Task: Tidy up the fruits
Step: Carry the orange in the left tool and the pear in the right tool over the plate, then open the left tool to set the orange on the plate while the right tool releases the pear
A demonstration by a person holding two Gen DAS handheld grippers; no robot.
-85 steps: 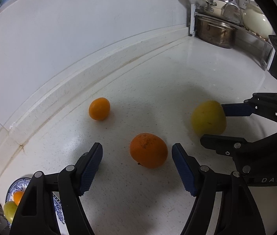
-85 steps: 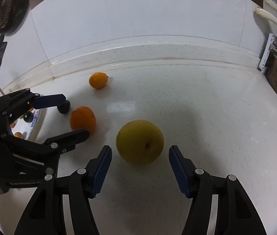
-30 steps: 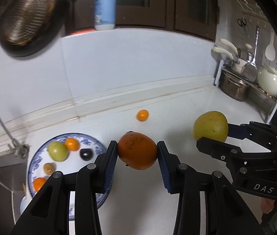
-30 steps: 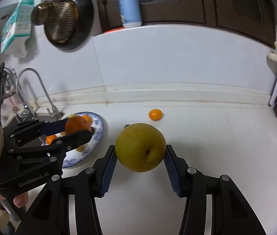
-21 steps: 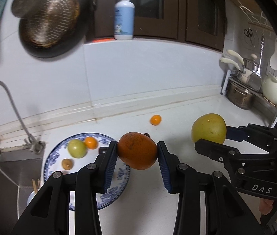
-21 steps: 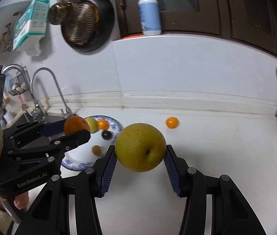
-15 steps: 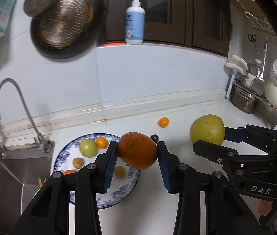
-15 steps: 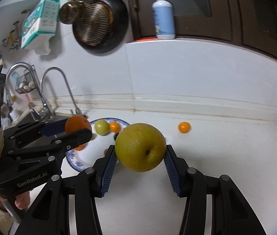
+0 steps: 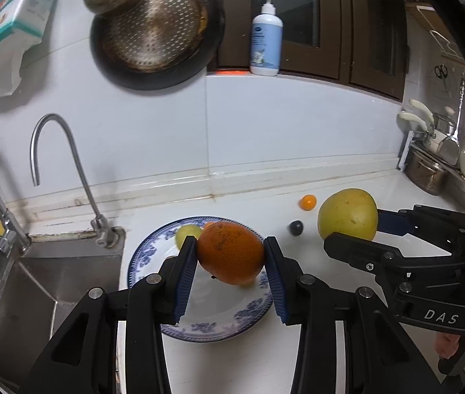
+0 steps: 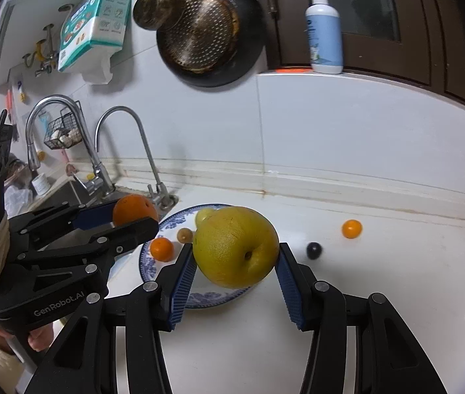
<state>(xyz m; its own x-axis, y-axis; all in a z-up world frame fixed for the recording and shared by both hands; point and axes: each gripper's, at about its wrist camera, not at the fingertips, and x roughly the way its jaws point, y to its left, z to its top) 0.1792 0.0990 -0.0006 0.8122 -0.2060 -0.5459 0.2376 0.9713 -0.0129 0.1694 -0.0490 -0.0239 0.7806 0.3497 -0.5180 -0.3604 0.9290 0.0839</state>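
My left gripper [image 9: 231, 259] is shut on a large orange [image 9: 231, 252], held in the air above the blue-patterned plate [image 9: 153, 249]. My right gripper [image 10: 235, 256] is shut on a big yellow pear-like fruit [image 10: 235, 246], raised over the plate's right side [image 10: 219, 297]. On the plate lie a green fruit [image 9: 187, 232], a small orange [image 10: 162, 249] and a small brownish fruit [image 10: 185, 234]. A small tangerine [image 9: 308, 202] and a dark round fruit [image 9: 296, 227] rest on the white counter to the right of the plate.
A steel sink [image 9: 32, 289] with curved taps [image 9: 68, 177] lies left of the plate. A pan and strainer [image 9: 153, 29] hang on the wall, a pump bottle [image 9: 266, 39] stands on the ledge, and pots on a rack [image 9: 429, 170] fill the far right.
Both grippers carried their fruits leftward and slightly up; the plate and sink have come nearer the middle of both views. The grips have not changed.
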